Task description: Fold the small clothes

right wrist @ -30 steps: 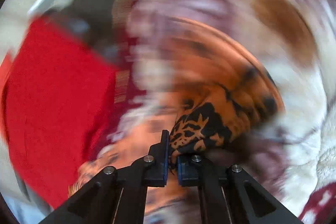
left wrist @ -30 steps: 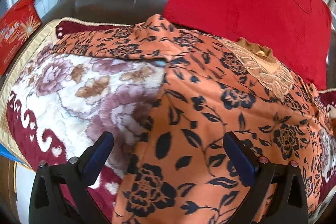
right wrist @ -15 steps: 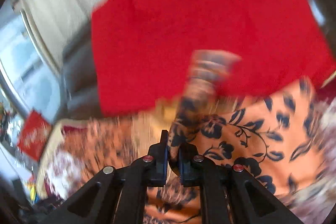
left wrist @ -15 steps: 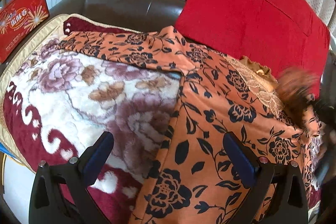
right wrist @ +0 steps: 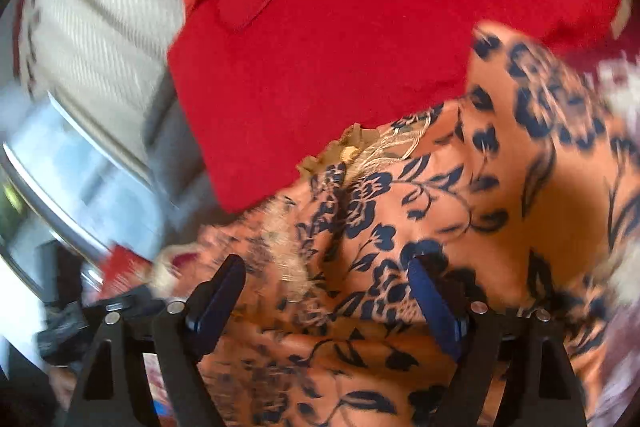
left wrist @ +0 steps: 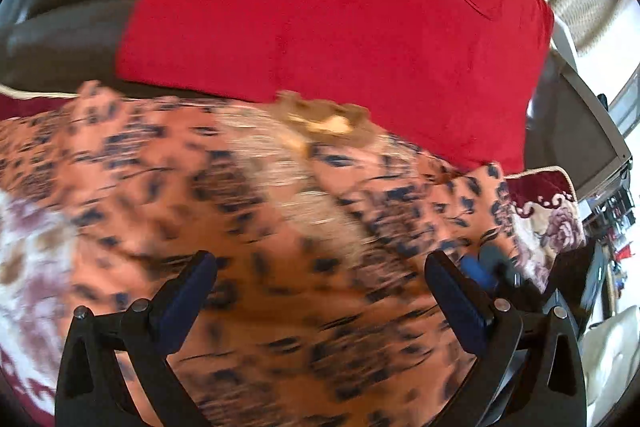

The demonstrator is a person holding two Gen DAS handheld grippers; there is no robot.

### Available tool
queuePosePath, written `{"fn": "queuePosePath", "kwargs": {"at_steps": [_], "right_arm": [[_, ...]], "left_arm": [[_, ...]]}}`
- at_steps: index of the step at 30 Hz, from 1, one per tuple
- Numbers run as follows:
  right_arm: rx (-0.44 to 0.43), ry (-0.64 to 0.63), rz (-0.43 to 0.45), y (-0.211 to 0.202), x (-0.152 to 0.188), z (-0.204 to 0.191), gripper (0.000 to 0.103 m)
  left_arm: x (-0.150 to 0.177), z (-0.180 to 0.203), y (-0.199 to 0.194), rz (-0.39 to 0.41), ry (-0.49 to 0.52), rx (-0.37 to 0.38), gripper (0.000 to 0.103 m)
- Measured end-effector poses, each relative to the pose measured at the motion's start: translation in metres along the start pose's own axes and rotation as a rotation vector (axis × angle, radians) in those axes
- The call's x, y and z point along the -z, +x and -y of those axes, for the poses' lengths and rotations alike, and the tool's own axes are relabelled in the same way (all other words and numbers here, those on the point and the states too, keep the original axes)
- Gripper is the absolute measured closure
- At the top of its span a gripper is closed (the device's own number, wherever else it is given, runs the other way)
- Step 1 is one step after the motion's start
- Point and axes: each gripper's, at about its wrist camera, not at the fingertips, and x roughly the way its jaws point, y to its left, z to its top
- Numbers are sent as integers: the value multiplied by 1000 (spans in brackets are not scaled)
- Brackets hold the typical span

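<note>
An orange garment with dark blue flowers (left wrist: 280,219) lies spread on a floral blanket, its beige lace collar (left wrist: 320,123) toward the red cushion. My left gripper (left wrist: 320,279) hovers open over the garment's middle, with nothing between its fingers. In the right wrist view the same garment (right wrist: 460,195) fills the lower right, one part folded over near the cushion. My right gripper (right wrist: 328,279) is opening above the cloth near the collar (right wrist: 360,151); its pads press on nothing. A blue pad of the right gripper (left wrist: 476,271) shows just behind my left gripper's right finger.
A red cushion (left wrist: 340,7) leans on the dark leather sofa back (left wrist: 72,7) behind the garment. The floral blanket (left wrist: 28,247) covers the seat, with a maroon edge (left wrist: 544,187) at the right. A cream curtain (right wrist: 92,11) and window are at the left.
My right gripper carried a pinched part of the garment over toward the cushion, then its jaws opened and let go. My left gripper swung right, toward the collar and cushion, staying open.
</note>
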Motion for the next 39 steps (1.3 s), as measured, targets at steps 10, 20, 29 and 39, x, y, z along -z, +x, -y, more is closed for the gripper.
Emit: {"fn": "queuePosePath", "kwargs": {"at_steps": [10,20,29,39], "right_arm": [[-5,97,124,-80,21,19,16],[44,123,113,-102,30,32,16],[91,138,121,-118,28,29,16],[124,103,111,-122,25,23,16]], "left_arm": [[-6,77,106,-104,193,-347,38],[40,-59,46,-33,-159,-158,56],[2,-77,55,-40,-303,44,17],[-32,-56,23,38,-156,27,101]]}}
